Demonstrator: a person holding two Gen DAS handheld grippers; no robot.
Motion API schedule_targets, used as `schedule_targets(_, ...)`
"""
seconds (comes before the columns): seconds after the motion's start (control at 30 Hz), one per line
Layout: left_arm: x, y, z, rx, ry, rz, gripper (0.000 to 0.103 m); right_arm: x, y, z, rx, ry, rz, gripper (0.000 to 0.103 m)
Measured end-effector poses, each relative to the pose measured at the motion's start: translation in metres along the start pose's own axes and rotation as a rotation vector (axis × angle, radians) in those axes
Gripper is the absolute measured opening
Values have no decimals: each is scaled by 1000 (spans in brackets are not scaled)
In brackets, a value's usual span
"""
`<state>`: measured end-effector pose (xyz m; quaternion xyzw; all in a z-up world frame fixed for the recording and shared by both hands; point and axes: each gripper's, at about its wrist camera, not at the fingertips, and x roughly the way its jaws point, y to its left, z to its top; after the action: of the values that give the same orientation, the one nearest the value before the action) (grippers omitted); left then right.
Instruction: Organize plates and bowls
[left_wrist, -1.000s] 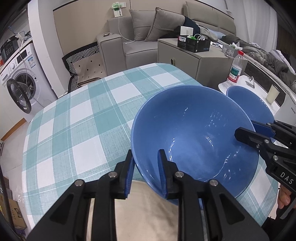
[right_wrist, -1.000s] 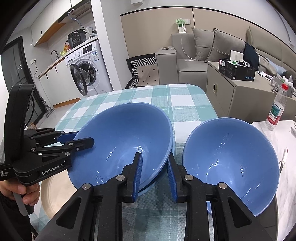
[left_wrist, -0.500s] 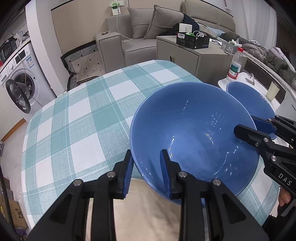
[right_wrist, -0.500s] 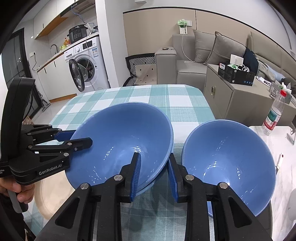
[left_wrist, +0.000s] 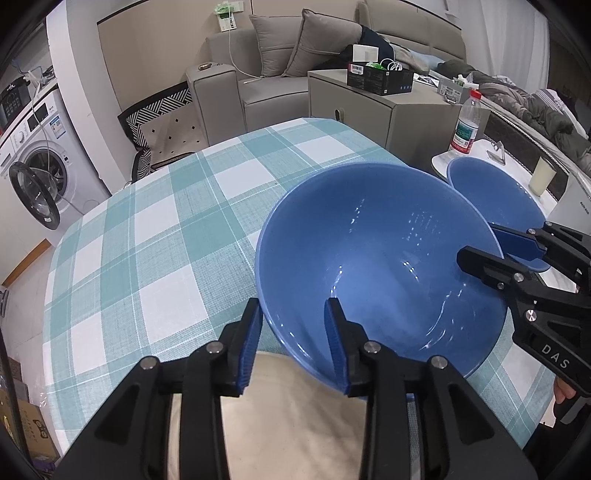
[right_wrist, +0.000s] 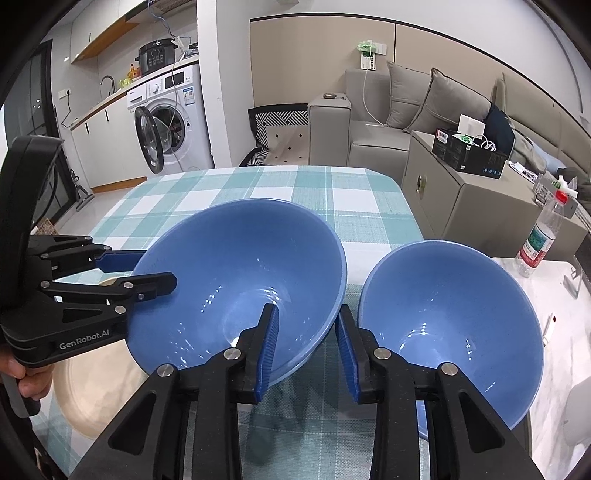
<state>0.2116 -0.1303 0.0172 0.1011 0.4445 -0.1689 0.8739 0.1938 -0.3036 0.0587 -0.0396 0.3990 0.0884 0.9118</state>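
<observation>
A large blue bowl stands on the checked table, partly over a beige plate. My left gripper straddles the bowl's near rim. Its jaws are opening, one finger inside the bowl and one outside, with slack around the wall. My right gripper straddles the opposite rim in the same way. Its jaws are opening too, and tablecloth shows between the outer pad and the bowl. A smaller blue bowl sits just to the right.
A white side table with a water bottle and a pale cup adjoins the table's right edge. A grey cabinet and a sofa stand behind. A washing machine is at the far left.
The jaws of both grippers have spread a little around the large bowl's rim. The bowl and both hands stay where they were.
</observation>
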Motion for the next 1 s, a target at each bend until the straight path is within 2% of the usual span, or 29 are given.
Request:
schedule_targets(0.33, 0, 0, 0, -1, 1, -1, 34, 4, -3, -1, 8, 9, 9, 33)
schedule_targets(0.47, -1, 0, -1, -4, 4, -5, 34, 4, -3, -1, 9, 6, 21, 39)
schedule_targets(0.73, -2, 0, -1, -6, 7, -5, 36, -1, -4, 0, 9, -9, 30, 40)
schedule_targets(0.93, -3, 0, 0, -12, 13, -30, 46, -5, -2, 0, 9, -18, 53, 50)
schedule_targets(1.0, -4, 0, 1, -19, 14, -35, 47, -7, -2, 0, 15, -24, 54, 62)
